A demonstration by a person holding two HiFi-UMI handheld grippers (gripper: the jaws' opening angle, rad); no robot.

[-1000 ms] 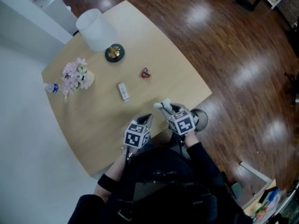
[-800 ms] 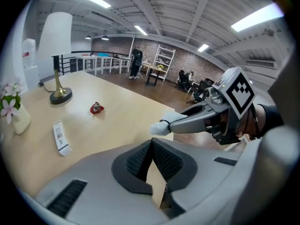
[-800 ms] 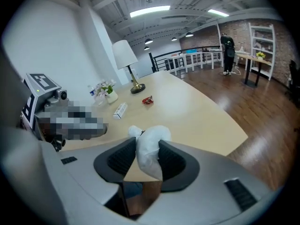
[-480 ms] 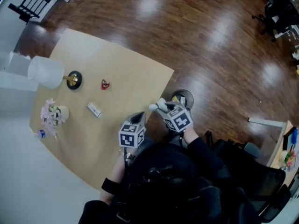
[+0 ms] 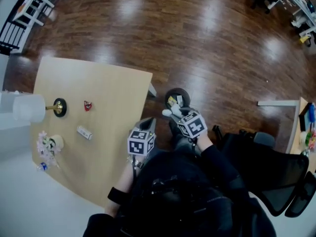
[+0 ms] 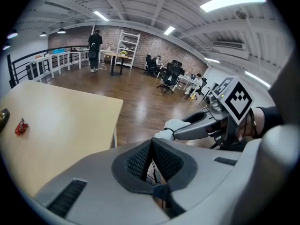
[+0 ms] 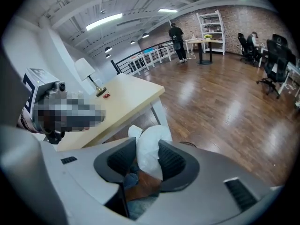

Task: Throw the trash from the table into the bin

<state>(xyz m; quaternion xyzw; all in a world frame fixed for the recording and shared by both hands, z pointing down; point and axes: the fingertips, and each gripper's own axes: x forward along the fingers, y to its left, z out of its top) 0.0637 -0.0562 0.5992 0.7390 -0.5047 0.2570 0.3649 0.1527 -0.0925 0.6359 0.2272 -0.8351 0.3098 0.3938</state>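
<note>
My right gripper (image 5: 172,114) is shut on a crumpled white paper wad (image 7: 149,150), which bulges out between the dark pads. In the head view the wad (image 5: 168,112) hangs over the wood floor, just short of the small round dark bin (image 5: 177,98), which holds some scraps. My left gripper (image 5: 147,124) hovers at the table's right edge, its pads (image 6: 140,159) pressed together with nothing between them. A red wrapper (image 5: 87,105) and a small white packet (image 5: 84,132) lie on the beige table (image 5: 113,107).
A white lamp (image 5: 29,107), a vase of pink flowers (image 5: 48,144) and a small bottle (image 5: 42,167) stand at the table's left side. A black office chair (image 5: 276,172) sits at my right. A white table leg (image 5: 152,90) is near the bin.
Both grippers have swung right, off the tabletop toward the floor bin, with the wad still in the right one. The table has slid left in the head view.
</note>
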